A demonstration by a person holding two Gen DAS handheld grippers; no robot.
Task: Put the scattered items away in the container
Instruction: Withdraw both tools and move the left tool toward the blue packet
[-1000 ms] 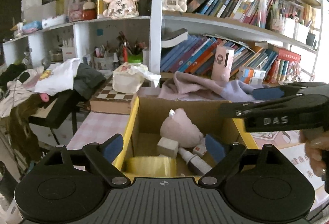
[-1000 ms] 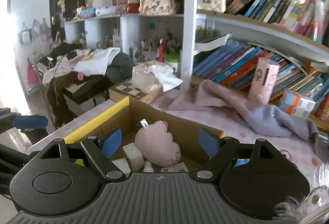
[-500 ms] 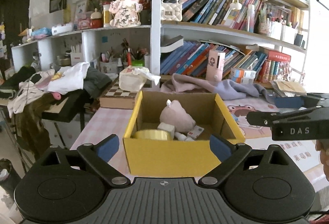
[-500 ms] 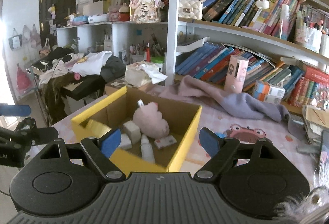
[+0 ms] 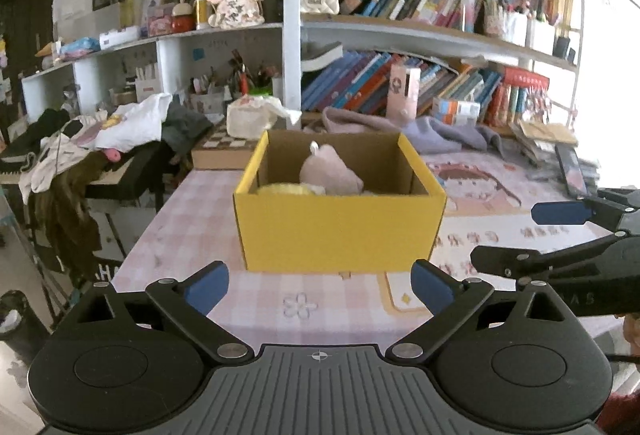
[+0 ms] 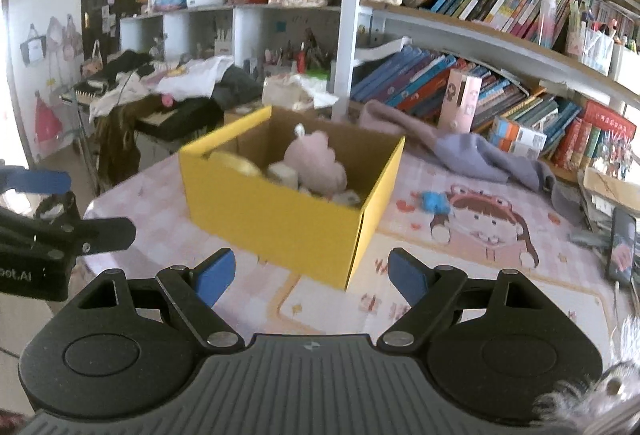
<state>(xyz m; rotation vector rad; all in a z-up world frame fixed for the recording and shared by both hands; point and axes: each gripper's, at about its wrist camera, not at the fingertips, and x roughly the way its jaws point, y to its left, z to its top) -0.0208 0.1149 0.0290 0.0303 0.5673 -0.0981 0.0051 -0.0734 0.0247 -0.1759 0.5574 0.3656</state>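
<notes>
box (image 5: 340,231) mid-frame on the table (image 5: 192,231), both my grippers empty and apart from it.
plush (image 5: 330,173), tape roll (image 5: 282,189) and small bits sit inside it, so i judge the tidying nearly done; one blue bit (image 6: 434,201) lies just right of the box. left gripper (image 5: 320,285) and right gripper (image 6: 310,273) have fingers spread, pinching nothing. "das" shows faintly at the frame's right, "bot.ai" on the left.

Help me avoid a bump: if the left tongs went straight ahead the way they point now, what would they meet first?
Probably the near wall of the yellow box, which sits dead ahead of the open, empty left tongs. Only bare tablecloth shows between them, though depth is hard to judge.
</notes>
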